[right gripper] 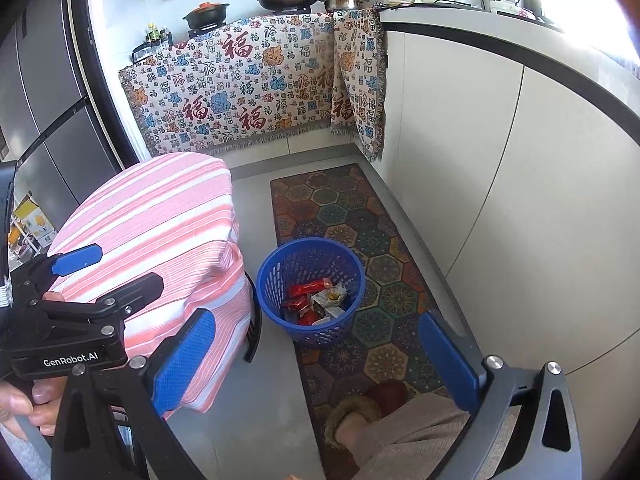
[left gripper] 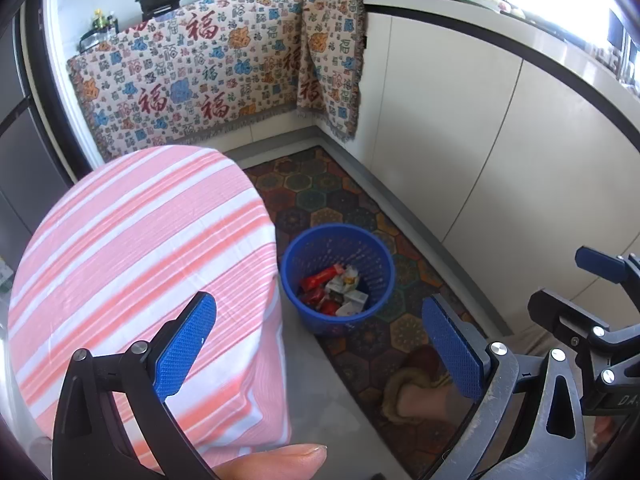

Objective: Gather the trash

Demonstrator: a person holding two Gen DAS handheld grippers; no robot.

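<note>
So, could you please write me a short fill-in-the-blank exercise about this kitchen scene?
1. The wrappers lie inside the ____ mesh wastebasket.
2. The wastebasket stands on a rug patterned with ____.
3. Both the left gripper and the right gripper are ____, holding nothing.
4. The stool beside it wears a pink-and-white ____ cloth.

Missing words: blue; hexagons; open; striped

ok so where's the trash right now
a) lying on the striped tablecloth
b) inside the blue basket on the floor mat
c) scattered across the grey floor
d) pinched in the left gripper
b: the red wrappers and small cartons lie inside the blue basket, which stands on the patterned mat, while the left gripper and right gripper are both open with nothing between their fingers.
</note>
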